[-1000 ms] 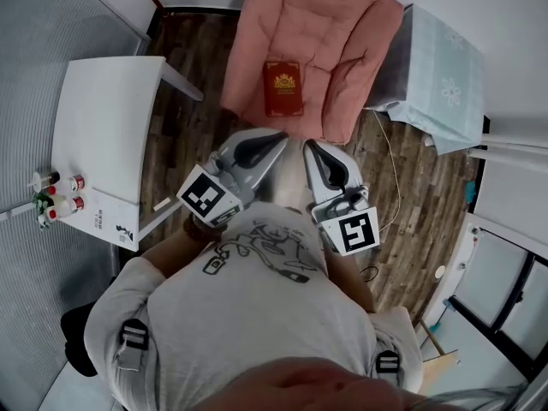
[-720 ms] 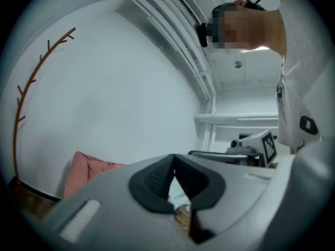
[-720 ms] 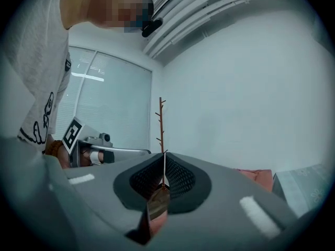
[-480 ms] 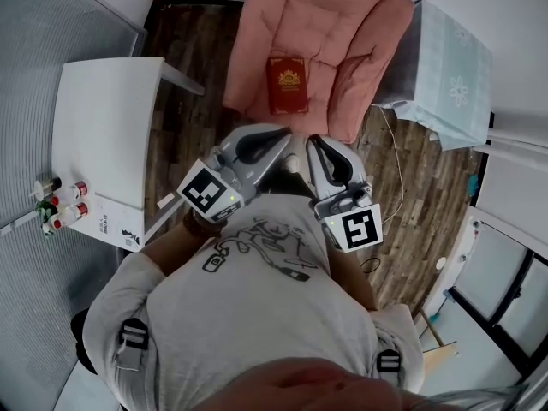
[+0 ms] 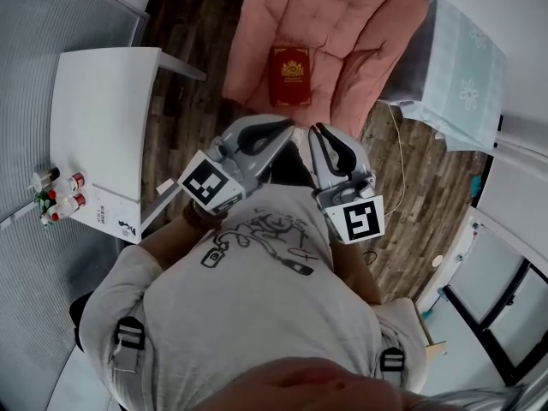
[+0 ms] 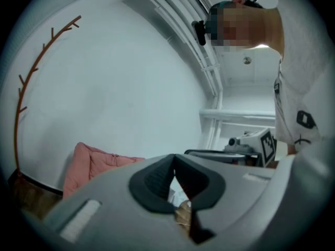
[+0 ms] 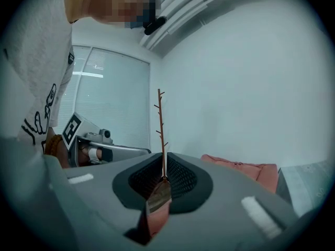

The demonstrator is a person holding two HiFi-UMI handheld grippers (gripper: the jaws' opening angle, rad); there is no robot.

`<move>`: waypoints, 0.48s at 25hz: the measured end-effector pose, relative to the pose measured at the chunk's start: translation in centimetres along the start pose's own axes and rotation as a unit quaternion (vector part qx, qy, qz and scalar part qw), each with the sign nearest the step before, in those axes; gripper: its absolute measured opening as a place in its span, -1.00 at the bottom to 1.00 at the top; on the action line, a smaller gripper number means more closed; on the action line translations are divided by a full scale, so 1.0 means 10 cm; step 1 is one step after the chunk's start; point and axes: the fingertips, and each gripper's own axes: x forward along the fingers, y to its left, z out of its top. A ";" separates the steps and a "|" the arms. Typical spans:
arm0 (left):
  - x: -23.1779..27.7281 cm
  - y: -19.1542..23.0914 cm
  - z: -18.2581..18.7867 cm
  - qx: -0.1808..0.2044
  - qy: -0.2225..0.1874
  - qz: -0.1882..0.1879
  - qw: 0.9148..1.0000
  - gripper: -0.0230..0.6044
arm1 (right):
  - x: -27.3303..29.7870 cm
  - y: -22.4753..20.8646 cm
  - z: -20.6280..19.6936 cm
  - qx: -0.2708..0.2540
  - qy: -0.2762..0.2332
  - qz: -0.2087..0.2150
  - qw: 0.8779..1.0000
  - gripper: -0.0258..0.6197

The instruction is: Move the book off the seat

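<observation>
A dark red book (image 5: 291, 64) with a gold emblem lies flat on the seat of the pink cushioned armchair (image 5: 342, 20). Both grippers are held level in front of the person's chest, short of the seat's front edge and apart from the book. My left gripper (image 5: 289, 128) (image 6: 173, 158) is shut and empty, its pads meeting at the tips. My right gripper (image 5: 315, 129) (image 7: 163, 163) has just been opening: a thin slit shows between its pads, with nothing in it. The pink cushion (image 6: 89, 163) (image 7: 246, 169) shows low in both gripper views; the book is hidden there.
A white table (image 5: 103, 118) stands at the left with small bottles (image 5: 56, 193) and a booklet (image 5: 107, 217) at its near end. A pale blue-covered table (image 5: 458, 67) abuts the chair's right side. A thin cable (image 5: 390, 169) lies on the wood floor.
Both grippers and the person have moved forward towards the armchair. The book has not moved on the seat.
</observation>
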 end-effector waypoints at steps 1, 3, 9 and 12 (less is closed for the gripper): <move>0.07 0.05 -0.03 -0.001 0.002 0.004 1.000 -0.92 | 0.03 -0.08 -0.03 0.001 0.003 0.003 1.000 -0.82; 0.20 0.15 -0.09 -0.004 0.008 0.012 1.000 -0.92 | 0.09 -0.24 -0.08 0.002 0.008 0.008 1.000 -0.81; 0.64 0.48 -0.32 -0.015 0.026 0.031 0.999 -0.81 | 0.28 -0.75 -0.34 -0.003 0.028 0.029 0.999 -0.77; 0.88 0.64 -0.46 -0.024 0.034 0.043 0.998 -0.76 | 0.38 -1.01 -0.52 0.008 0.039 0.040 0.998 -0.71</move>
